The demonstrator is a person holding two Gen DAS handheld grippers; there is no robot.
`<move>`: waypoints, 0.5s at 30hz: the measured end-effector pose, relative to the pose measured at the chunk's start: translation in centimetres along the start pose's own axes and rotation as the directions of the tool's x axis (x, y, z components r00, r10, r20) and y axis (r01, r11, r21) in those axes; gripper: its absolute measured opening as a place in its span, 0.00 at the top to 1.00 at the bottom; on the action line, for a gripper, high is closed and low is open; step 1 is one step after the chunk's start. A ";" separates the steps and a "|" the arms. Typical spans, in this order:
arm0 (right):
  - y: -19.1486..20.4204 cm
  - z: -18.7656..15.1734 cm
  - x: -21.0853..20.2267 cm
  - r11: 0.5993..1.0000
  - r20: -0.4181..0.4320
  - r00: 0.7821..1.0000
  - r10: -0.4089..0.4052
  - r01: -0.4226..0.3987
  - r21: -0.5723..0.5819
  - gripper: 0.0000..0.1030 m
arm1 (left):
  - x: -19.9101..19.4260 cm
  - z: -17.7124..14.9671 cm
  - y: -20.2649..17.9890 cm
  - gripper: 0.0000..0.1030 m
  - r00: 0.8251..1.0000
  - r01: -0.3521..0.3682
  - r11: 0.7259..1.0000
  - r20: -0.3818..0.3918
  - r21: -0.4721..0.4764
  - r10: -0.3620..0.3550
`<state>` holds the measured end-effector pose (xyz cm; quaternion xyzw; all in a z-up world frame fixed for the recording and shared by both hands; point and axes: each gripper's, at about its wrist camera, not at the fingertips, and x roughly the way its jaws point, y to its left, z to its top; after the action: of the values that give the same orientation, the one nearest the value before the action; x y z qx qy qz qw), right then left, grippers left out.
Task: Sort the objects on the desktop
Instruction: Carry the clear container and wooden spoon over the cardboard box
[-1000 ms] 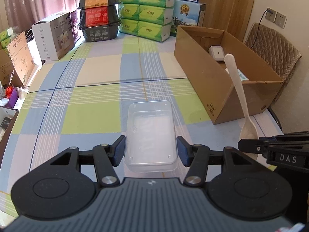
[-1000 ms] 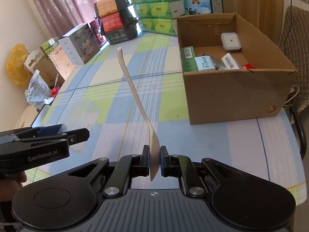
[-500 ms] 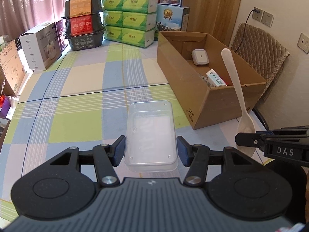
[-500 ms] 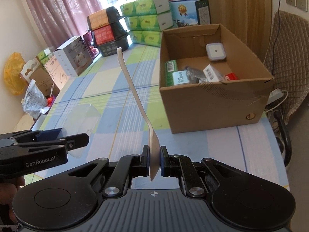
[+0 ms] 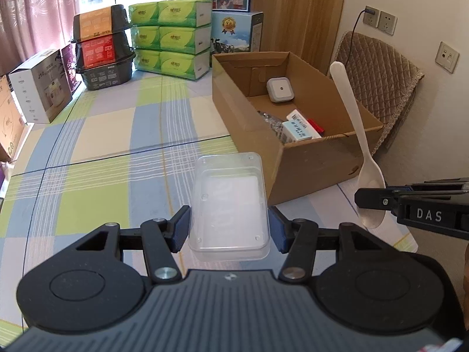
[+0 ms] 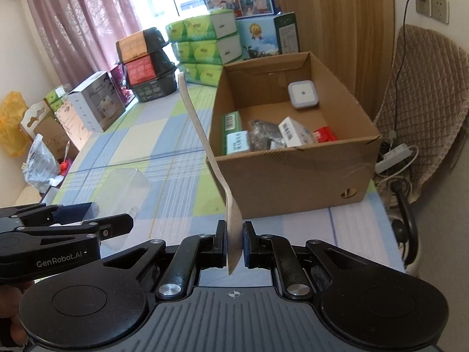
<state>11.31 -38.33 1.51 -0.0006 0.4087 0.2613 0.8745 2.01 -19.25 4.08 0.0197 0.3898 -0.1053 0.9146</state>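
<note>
In the left wrist view, the left gripper (image 5: 228, 228) sits at the bottom centre of the frame, its two fingers pressed against the long sides of a clear plastic box (image 5: 228, 205), which it holds above the checked tablecloth (image 5: 96, 152). To the right of centre stands an open cardboard box (image 5: 296, 146); inside it lie a white square device (image 5: 280, 89), a white carton with a barcode (image 5: 299, 124) and other small packs. At the right edge the right gripper (image 5: 370, 199) clamps the bowl of a pale plastic spoon (image 5: 354, 135), whose handle points up in front of the cardboard box. Green tissue packs (image 5: 173, 38) are stacked in the upper centre.

In the right wrist view, the right gripper (image 6: 234, 243) at the bottom centre is closed tightly on the bowl of the spoon (image 6: 202, 143), seen edge-on, with the handle slanting up and to the left. The cardboard box (image 6: 296, 176) fills the centre right, just beyond the spoon. At the lower left the left gripper (image 6: 96, 220) holds the clear box (image 6: 123, 187) over the tablecloth (image 6: 164, 135).
</note>
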 end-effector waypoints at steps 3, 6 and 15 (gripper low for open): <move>-0.6 0.3 -0.5 1.000 0.011 1.000 -0.010 0.010 0.006 0.93 | 0.0 0.4 -0.7 0.51 1.000 0.010 1.000 0.005 0.008 -0.010; -1.3 0.5 -1.0 1.000 0.022 1.000 -0.021 0.021 0.013 0.93 | 0.1 0.9 -1.4 0.51 1.000 0.019 1.000 0.012 0.016 -0.020; -3.3 1.3 -2.4 0.998 0.050 0.997 -0.057 0.055 0.033 0.93 | 0.1 2.3 -3.4 0.51 0.998 0.047 0.998 0.032 0.041 -0.048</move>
<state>12.53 -42.01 3.41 0.0083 0.3903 0.2302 0.8914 3.02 -22.88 5.74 0.0269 0.3729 -0.1351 0.9176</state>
